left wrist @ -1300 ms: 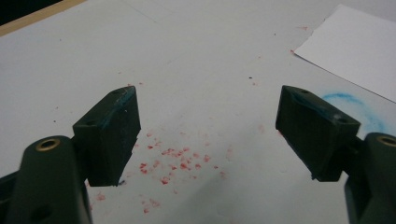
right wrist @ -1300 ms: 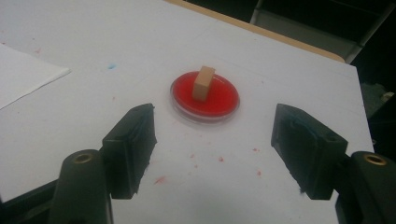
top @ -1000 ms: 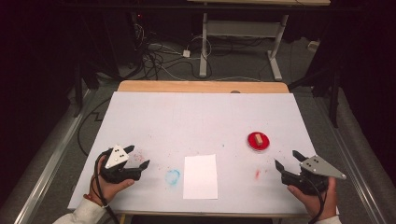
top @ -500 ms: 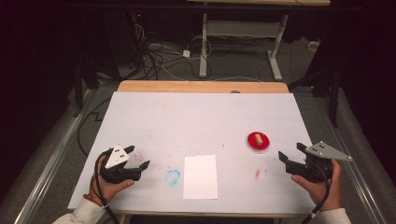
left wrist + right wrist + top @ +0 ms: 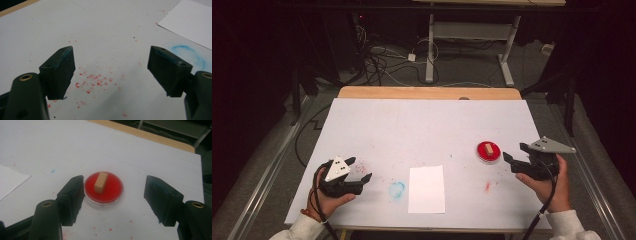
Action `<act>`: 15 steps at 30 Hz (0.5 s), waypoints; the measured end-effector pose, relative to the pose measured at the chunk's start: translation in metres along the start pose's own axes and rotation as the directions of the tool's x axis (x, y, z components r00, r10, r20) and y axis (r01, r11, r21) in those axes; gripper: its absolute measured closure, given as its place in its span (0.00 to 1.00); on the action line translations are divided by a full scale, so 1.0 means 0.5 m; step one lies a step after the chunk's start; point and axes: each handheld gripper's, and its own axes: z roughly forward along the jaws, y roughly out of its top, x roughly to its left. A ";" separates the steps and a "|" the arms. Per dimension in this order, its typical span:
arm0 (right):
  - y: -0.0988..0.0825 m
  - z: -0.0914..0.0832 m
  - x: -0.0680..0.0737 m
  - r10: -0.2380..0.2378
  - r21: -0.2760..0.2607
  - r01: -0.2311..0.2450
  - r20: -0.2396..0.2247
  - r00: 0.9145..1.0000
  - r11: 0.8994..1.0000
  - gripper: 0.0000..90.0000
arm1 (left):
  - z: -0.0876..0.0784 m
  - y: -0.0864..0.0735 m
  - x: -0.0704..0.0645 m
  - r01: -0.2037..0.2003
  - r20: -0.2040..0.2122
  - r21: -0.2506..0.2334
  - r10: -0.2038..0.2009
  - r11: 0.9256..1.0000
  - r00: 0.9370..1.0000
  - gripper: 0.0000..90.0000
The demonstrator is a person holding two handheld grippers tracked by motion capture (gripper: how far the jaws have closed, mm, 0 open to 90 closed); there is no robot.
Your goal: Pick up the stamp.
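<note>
A round red dish (image 5: 488,151) (image 5: 103,188) sits on the right of the white table cover, with a small tan wooden block (image 5: 487,149) (image 5: 100,182) standing in it. My right gripper (image 5: 515,151) (image 5: 113,180) hovers just right of the dish and points at it. Its jaws have just been closing a little but stand open, with nothing pressed between them. My left gripper (image 5: 360,169) (image 5: 111,53) rests low at the front left, open and empty, over red specks (image 5: 92,82).
A white paper sheet (image 5: 427,189) (image 5: 190,22) lies at the front centre, with a blue smudge (image 5: 397,189) (image 5: 187,53) to its left. A red smear (image 5: 487,186) marks the cover in front of the dish. The table's wooden edge (image 5: 427,92) runs along the far side.
My right gripper has risen and moved away from the front edge, ending beside the red dish. The left gripper has stayed where it was.
</note>
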 end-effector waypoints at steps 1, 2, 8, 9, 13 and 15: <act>0.009 0.013 0.005 -0.006 0.016 0.006 0.006 1.000 1.000 0.38 | 0.001 0.000 0.000 0.000 0.001 0.002 0.000 1.000 1.000 0.24; 0.009 0.013 0.005 -0.006 0.016 0.006 0.006 1.000 1.000 0.38 | 0.001 0.000 0.000 0.000 0.002 0.004 0.000 1.000 1.000 0.24; 0.034 0.066 0.020 -0.020 0.080 0.021 -0.015 1.000 0.997 0.47 | 0.003 -0.001 -0.001 -0.003 0.007 0.011 0.003 1.000 1.000 0.24; 0.034 0.066 0.020 -0.020 0.080 0.021 -0.015 1.000 0.997 0.47 | 0.003 -0.002 -0.001 -0.004 0.006 0.013 0.004 1.000 1.000 0.24; 0.042 0.111 0.023 -0.016 0.131 0.018 -0.017 1.000 0.991 0.55 | 0.004 -0.001 -0.002 -0.010 0.008 0.016 0.010 1.000 1.000 0.24; 0.044 0.125 0.024 -0.011 0.146 0.012 -0.006 1.000 0.989 0.57 | 0.005 -0.002 -0.002 -0.010 0.008 0.017 0.009 1.000 1.000 0.24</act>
